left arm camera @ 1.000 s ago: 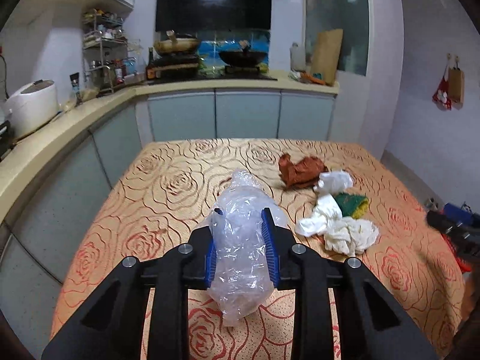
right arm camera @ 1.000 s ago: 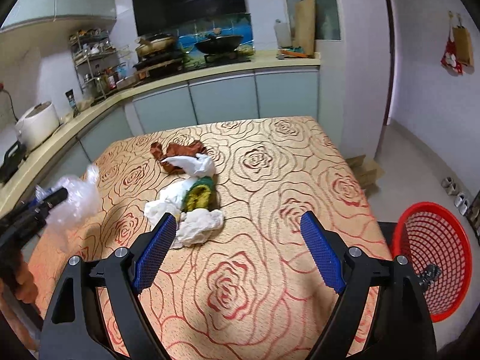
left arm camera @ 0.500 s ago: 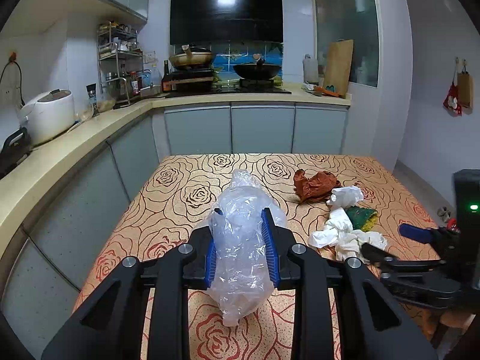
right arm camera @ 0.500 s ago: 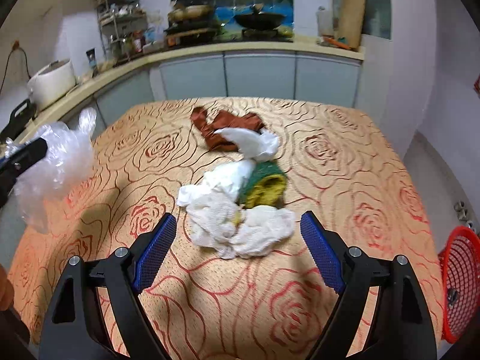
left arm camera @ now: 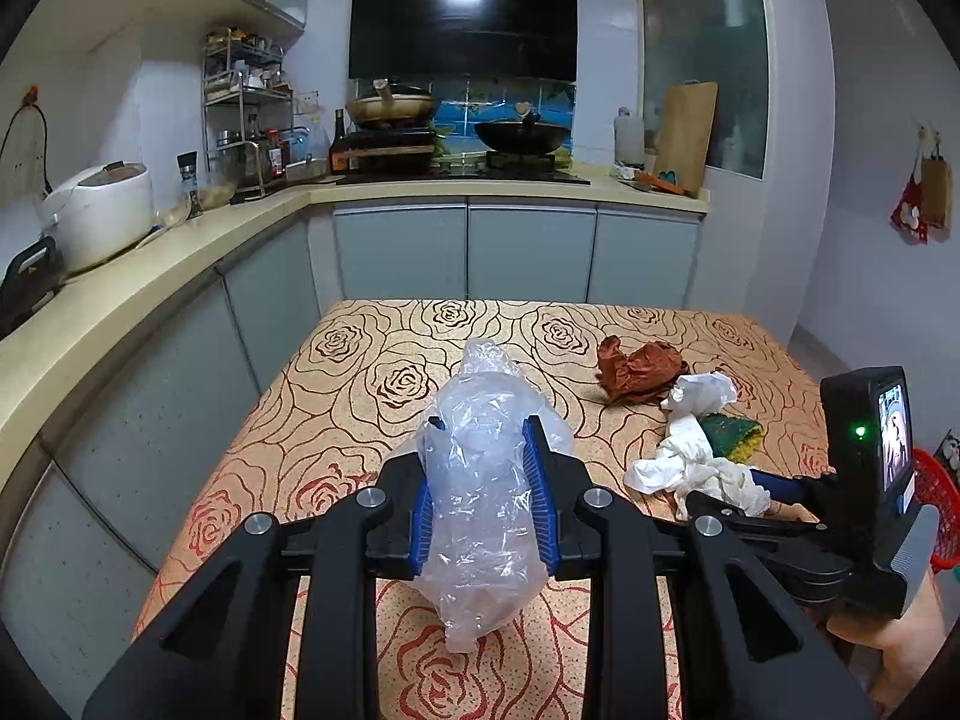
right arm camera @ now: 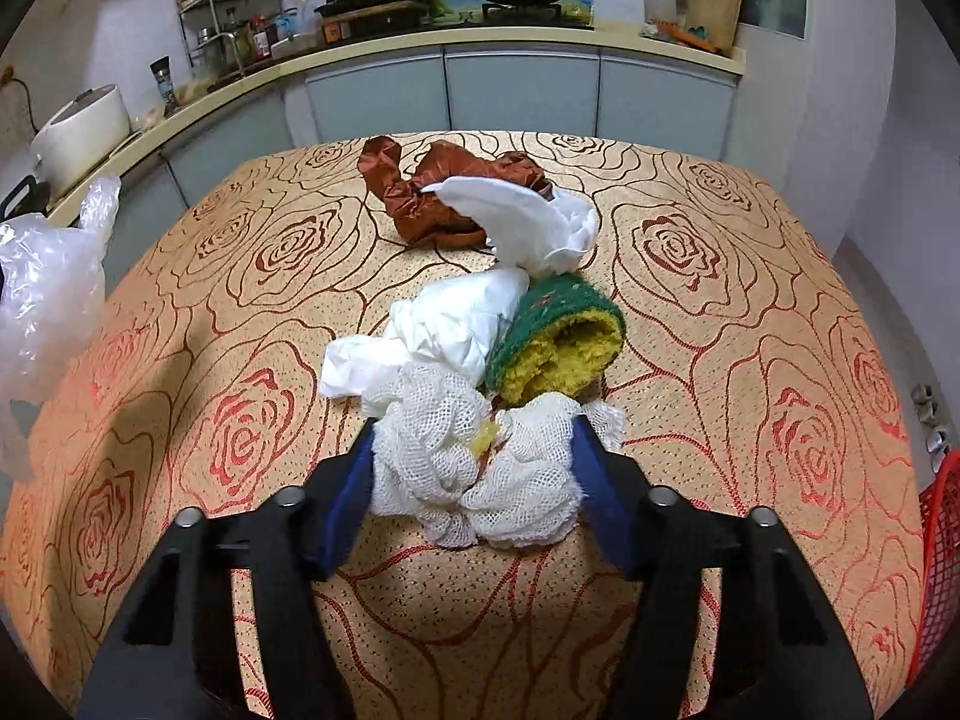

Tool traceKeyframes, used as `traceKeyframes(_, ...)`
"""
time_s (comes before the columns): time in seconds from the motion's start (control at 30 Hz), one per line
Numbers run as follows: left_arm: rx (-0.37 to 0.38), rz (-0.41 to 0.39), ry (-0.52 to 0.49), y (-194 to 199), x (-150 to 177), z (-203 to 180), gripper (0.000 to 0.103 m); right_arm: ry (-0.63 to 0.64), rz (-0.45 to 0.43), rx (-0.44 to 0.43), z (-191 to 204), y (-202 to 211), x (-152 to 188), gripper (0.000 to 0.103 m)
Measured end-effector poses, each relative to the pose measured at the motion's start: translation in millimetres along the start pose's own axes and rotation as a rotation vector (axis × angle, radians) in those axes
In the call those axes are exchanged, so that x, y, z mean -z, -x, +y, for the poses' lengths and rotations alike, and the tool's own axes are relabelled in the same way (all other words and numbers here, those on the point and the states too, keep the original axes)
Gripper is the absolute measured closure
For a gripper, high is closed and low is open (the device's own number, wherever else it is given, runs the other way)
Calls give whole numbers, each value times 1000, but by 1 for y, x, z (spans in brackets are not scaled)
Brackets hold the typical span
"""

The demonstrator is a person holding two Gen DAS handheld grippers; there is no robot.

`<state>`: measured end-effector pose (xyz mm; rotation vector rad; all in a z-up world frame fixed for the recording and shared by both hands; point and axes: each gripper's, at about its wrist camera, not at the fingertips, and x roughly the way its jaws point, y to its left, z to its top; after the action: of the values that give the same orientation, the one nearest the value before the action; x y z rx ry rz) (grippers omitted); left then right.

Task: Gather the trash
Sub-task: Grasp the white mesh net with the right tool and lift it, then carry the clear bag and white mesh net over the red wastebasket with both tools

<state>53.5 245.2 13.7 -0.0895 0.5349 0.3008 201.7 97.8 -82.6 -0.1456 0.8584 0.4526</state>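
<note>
My left gripper [left arm camera: 483, 498] is shut on a crumpled clear plastic bag [left arm camera: 486, 480] and holds it above the table; the bag also shows at the left edge of the right wrist view [right arm camera: 48, 288]. My right gripper [right arm camera: 474, 480] is low on the table with its blue pads on both sides of a white mesh cloth [right arm camera: 480, 468], touching or nearly touching it. Behind the cloth lie white tissue [right arm camera: 444, 324], a green and yellow sponge [right arm camera: 558, 336], another white tissue [right arm camera: 522, 222] and a brown crumpled wrapper [right arm camera: 444, 192].
The table has an orange rose-pattern cloth [right arm camera: 750, 312]. A red mesh basket [right arm camera: 939, 570] stands on the floor at the right. A kitchen counter [left arm camera: 150, 276] runs along the left and back, with a rice cooker [left arm camera: 99, 216] and stove.
My right gripper has moved forward and down onto the trash pile and narrowed around the white mesh cloth. My left gripper still holds the plastic bag and has risen slightly.
</note>
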Motion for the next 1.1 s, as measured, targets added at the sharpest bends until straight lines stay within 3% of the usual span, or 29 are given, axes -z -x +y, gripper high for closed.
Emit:
traceKeyframes(0.27, 0, -3, -19, 0, 1, -7, 78, -8, -15, -28, -6, 15, 7, 63)
traceKeyframes(1.1, 22, -73, -54, 36, -7, -44, 78, -60, -260, -29, -35, 142, 14, 64)
